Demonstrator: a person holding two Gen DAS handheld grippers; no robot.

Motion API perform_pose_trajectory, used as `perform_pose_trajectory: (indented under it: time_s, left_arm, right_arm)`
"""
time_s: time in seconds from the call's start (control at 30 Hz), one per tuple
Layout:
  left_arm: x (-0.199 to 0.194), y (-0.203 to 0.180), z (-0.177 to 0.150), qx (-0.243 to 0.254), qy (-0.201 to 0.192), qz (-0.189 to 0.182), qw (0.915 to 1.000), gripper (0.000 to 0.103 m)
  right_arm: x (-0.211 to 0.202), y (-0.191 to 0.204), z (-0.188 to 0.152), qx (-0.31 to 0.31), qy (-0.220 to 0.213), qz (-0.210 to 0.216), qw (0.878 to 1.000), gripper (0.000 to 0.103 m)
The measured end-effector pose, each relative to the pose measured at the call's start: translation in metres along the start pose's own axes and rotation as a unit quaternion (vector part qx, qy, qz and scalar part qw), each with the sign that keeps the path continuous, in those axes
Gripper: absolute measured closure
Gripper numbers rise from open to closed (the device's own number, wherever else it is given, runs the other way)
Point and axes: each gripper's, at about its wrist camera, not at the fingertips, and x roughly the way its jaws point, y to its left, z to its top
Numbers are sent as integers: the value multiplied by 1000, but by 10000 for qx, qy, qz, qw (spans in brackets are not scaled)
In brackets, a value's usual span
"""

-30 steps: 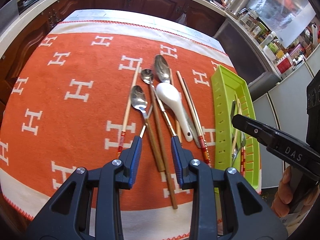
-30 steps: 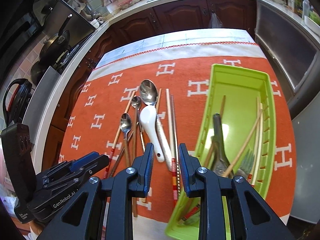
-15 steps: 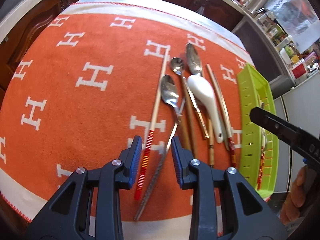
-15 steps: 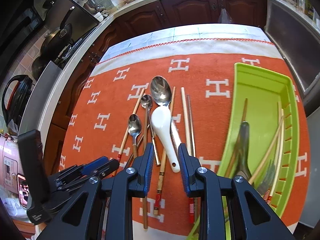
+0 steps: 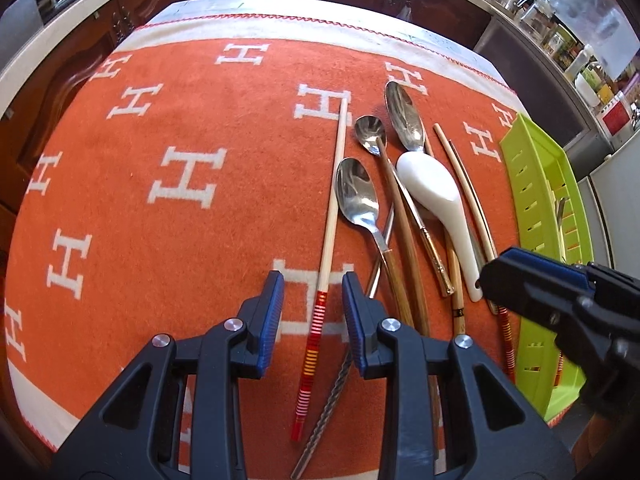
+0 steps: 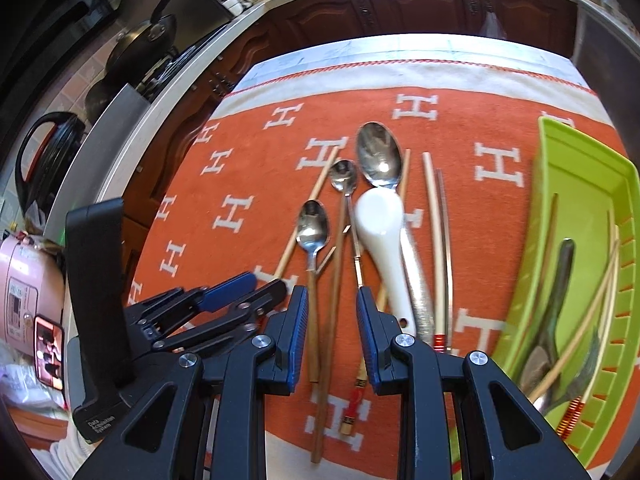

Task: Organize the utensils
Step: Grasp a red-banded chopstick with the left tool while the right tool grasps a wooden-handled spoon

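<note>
Left gripper point(image 5: 313, 316) gapes either side of a chopstick point(image 5: 330, 220), which runs near to far on the cloth point(image 5: 160, 208), striped end nearest; spoons point(image 5: 357, 196) lie alongside to its right.

Right gripper point(image 6: 332, 332) stands open over near-to-far brown handles point(image 6: 326, 300); the tray point(image 6: 580, 176) sits right, holding utensils.

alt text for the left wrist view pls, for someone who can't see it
The open left gripper straddles a pale chopstick with a red-striped end lying on an orange towel. To its right lie metal spoons, a white ceramic spoon and more chopsticks, then a green tray; the right gripper enters from the right.
</note>
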Motion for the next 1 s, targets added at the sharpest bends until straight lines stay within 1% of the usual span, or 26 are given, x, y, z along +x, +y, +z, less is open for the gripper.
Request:
perform_pose_trajectory:
  time_s: [0.03,0.1,0.2,0.43,0.63,0.73,0.8,0.87,1.0]
  left_arm:
    - [0,1,-1,6,-14,22,10000,86]
    - [1,3,1,8,-32,72,10000,98]
    - [-2,16,0,-225,5,-176,9996,99]
    - [-8,38,-6,-470,34,-254,9986,99]
    - [-10,54,-12,-619,42,-397,9973,99]
    - [-10,57,-13,-661,39,-473,9967,99]
    - [-9,57,-12,-658,30,-483,9967,99]
    - [-9,57,-12,-651,12,-490,9967,99]
    - [-10,58,-13,-648,-17,-522,9965,99]
  right_arm:
    - [1,2,0,-22,8,24,10000,78]
    - [5,6,-1,-67,36,63,10000,78]
    - [12,11,-3,-132,101,124,9998,78]
    - [38,26,-6,-373,236,52,9990,79]
    - [61,35,-6,-581,286,-233,9976,86]
    - [73,38,-8,-710,333,-440,9959,90]
    - [74,39,-9,-772,251,-454,9957,91]
    - [74,40,-9,-819,240,-460,9953,95]
    - [72,45,-11,-868,186,-617,9941,96]
